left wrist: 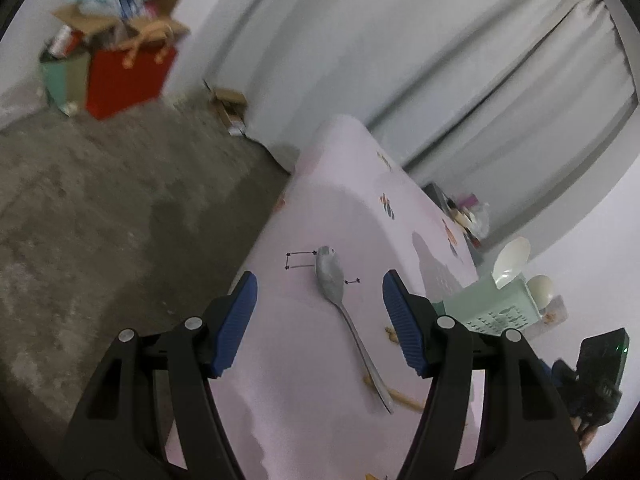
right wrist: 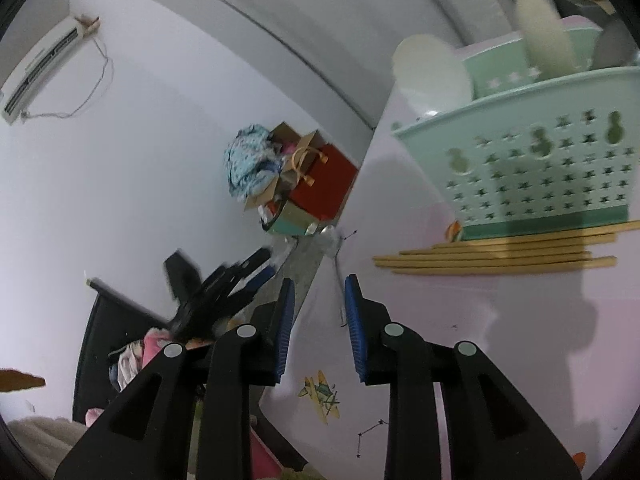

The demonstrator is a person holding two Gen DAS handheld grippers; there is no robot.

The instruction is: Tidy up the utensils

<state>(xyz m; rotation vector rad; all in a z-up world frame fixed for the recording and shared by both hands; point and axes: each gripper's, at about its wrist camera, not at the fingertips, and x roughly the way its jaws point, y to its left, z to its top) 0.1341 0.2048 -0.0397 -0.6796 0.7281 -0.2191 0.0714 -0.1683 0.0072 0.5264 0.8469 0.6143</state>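
Both claws empty: left claw (left wrist: 319, 300) wide above spoon (left wrist: 344, 312) (untouched), right claw (right wrist: 319, 312) narrow.

Our left gripper (left wrist: 320, 292) tilts downward with jaws wide apart; our right gripper (right wrist: 320, 312) stands narrowly parted, both empty.

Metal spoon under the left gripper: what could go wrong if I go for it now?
The spoon lies flat on the tablecloth, so the open left gripper may pinch cloth or skid off the thin handle. It also sits near the table's edge and could be knocked to the floor.
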